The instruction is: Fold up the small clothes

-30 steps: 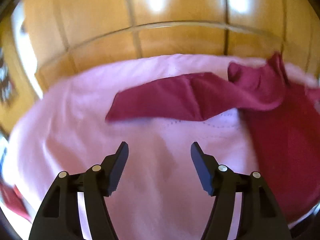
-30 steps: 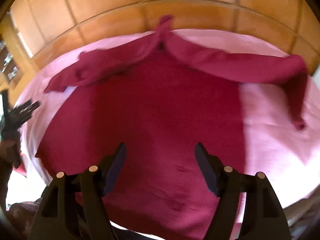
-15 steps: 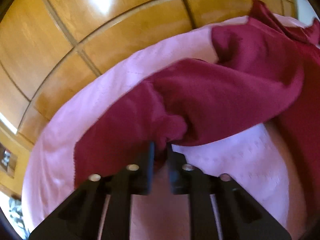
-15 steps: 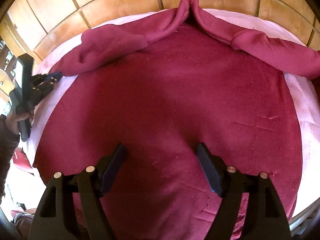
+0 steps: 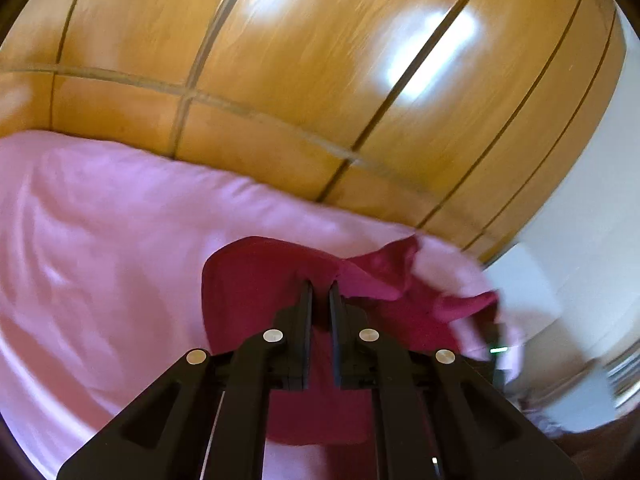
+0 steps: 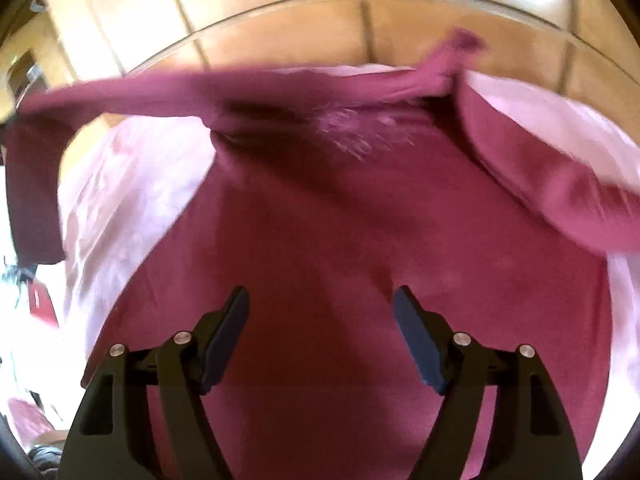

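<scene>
- Left wrist view: your left gripper (image 5: pixel 320 290) is clenching the dark red garment (image 5: pixel 256 280), its two black fingers (image 5: pixel 305 320) nearly meeting with a fold of the cloth pinched between the tips.
- From that pinch the cloth is bulging toward 9 o'clock and drooping toward 6 o'clock beneath the gripper body, while a rumpled stretch is trailing off toward 3 o'clock.
- The pink sheet (image 5: pixel 100 248) is filling the frame from 7 to 10 o'clock under the garment, and the wooden panelling (image 5: pixel 320 80) is spanning the top from 10 to 2 o'clock.
- The picture is blurring at the 3 o'clock edge, so what lies past the cloth there cannot be told.

- Right wrist view: your right gripper (image 6: pixel 322 304) is standing released, jaws well apart and nothing between the pads, hovering over the garment's broad body (image 6: pixel 340 240).
- That body is lying spread on the pink sheet (image 6: pixel 120 184), taking up the middle of the frame down to 6 o'clock.
- One sleeve (image 6: pixel 160 92) is stretching taut from the collar area at 1 o'clock across to 9 o'clock, lifted off the sheet, its end hanging down at the 9 o'clock edge.
- The other sleeve (image 6: pixel 560 184) is lying on the sheet toward 3 o'clock.
- The wooden panelling (image 6: pixel 360 12) is arching across 11 to 1 o'clock.
</scene>
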Demonstrator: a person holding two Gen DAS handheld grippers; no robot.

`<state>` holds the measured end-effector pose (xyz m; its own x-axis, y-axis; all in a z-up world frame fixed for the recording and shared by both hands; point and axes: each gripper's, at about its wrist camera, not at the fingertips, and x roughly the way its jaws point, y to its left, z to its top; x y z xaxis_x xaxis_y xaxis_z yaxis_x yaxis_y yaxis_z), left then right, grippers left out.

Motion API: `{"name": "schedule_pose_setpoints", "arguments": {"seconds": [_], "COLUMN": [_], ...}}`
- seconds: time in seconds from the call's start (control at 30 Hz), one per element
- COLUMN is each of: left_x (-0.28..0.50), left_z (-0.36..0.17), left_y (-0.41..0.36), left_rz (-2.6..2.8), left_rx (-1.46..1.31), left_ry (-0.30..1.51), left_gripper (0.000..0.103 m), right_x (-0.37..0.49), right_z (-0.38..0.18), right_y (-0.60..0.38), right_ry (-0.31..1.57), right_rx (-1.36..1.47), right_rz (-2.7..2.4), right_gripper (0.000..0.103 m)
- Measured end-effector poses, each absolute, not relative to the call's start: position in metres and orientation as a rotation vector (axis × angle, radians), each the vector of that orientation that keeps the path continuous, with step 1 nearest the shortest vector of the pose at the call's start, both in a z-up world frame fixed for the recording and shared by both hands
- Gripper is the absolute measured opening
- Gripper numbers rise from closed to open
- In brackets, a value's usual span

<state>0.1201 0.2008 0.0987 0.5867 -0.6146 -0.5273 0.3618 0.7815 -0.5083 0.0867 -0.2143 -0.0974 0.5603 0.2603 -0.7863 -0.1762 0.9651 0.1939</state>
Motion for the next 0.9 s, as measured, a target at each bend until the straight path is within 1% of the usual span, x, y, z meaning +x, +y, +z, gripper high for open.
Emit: {"name": "schedule_pose_setpoints", "arguments": {"seconds": [0.07,0.2,0.4,0.53,0.63,0.67,0.73,0.83,0.87,0.9], "left_x": [0.122,0.144,0.186,0.225,0.265,0.272,0.285,0.281,0.275,0.27], "left_z": [0.11,0.106,0.066,0.04,0.019,0.016,0.008,0.001,-0.002,-0.006], "left_y": [0.199,0.2,0.223,0.252,0.275,0.281,0.306,0.33,0.333,0.334], "left_rz": [-0.596,-0.573,-0.472,-0.359,-0.258,-0.227,-0.074,0.05,0.06,0.048], "left_rx": [-0.39,-0.447,-0.524,-0.599,-0.671,-0.674,-0.67,-0.582,-0.557,-0.551], "left_ry": [0.752,0.813,0.928,0.974,1.032,1.036,1.03,1.016,1.024,1.03], "left_gripper": [0.006,0.006,0.006,0.006,0.007,0.007,0.007,0.007,0.017,0.03], "right_x": [0.109,0.172,0.258,0.308,0.335,0.341,0.343,0.328,0.321,0.311], "right_z": [-0.095,-0.081,-0.039,-0.039,-0.051,-0.056,-0.06,-0.063,-0.066,-0.069], "right_y": [-0.205,-0.19,-0.207,-0.208,-0.209,-0.211,-0.214,-0.218,-0.221,-0.222], "right_ry": [0.937,0.918,0.85,0.856,0.878,0.883,0.875,0.859,0.856,0.855], "right_rx": [0.08,0.032,0.069,0.039,0.038,0.053,0.072,0.071,0.075,0.083], "right_rz": [0.282,0.284,0.221,0.136,0.052,0.029,0.017,0.029,0.041,0.057], "right_gripper": [0.072,0.063,0.063,0.064,0.064,0.064,0.073,0.079,0.08,0.081]}}
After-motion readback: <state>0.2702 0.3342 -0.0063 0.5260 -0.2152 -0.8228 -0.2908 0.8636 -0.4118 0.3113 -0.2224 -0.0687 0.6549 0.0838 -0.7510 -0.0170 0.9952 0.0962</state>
